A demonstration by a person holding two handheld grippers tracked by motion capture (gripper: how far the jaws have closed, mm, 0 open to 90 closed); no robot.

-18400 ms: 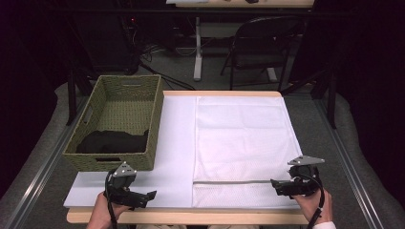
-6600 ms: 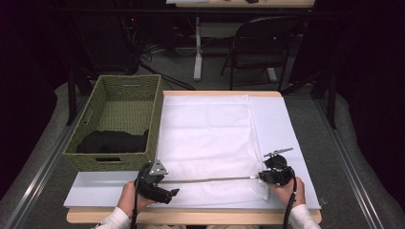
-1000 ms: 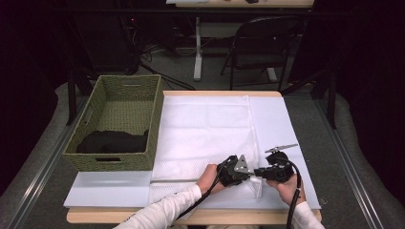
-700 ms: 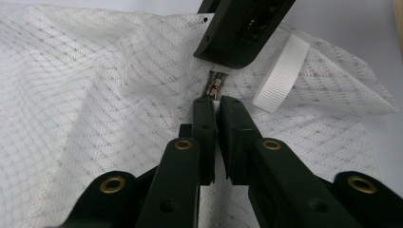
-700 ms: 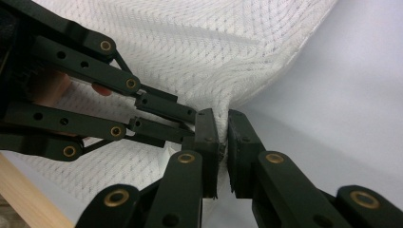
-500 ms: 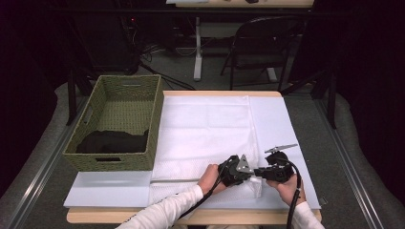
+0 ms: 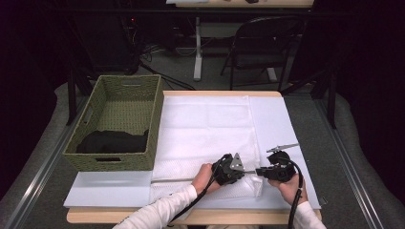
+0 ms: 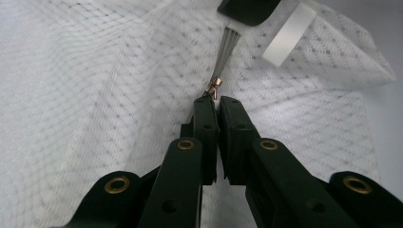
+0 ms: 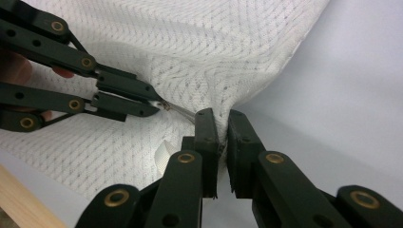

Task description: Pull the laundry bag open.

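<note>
A: Item one, mesh laundry bag, white, lying flat on the table. Zipper runs along the bag's near edge, long axis parallel to the table's front edge. Location of the pull?

B: Zipper pull, brass-coloured, sits at the right end of that line, near the table's front right corner. Left gripper is clenched, its tips at the pull; whether they pinch the tab itself or only the mesh beside it I cannot tell for sure. In the right gripper view the same jaws meet at the pull.

A: Item two, right gripper?

B: Jaws closed, grasping the bag's mesh at the zipper's end, just right of the pull. Fabric is bunched between its pads. The two grippers face each other, tips close but not touching.

A: Which hand is nearer the pull?

B: Left. The pull lies straight ahead of its tips; the right gripper anchors the end.

A: Open room?

B: Judged: travel left along the zipper is free to the front left corner. Woven basket stands at the left edge, well apart. A white tag lies beside the seam, clear of the track.
</note>
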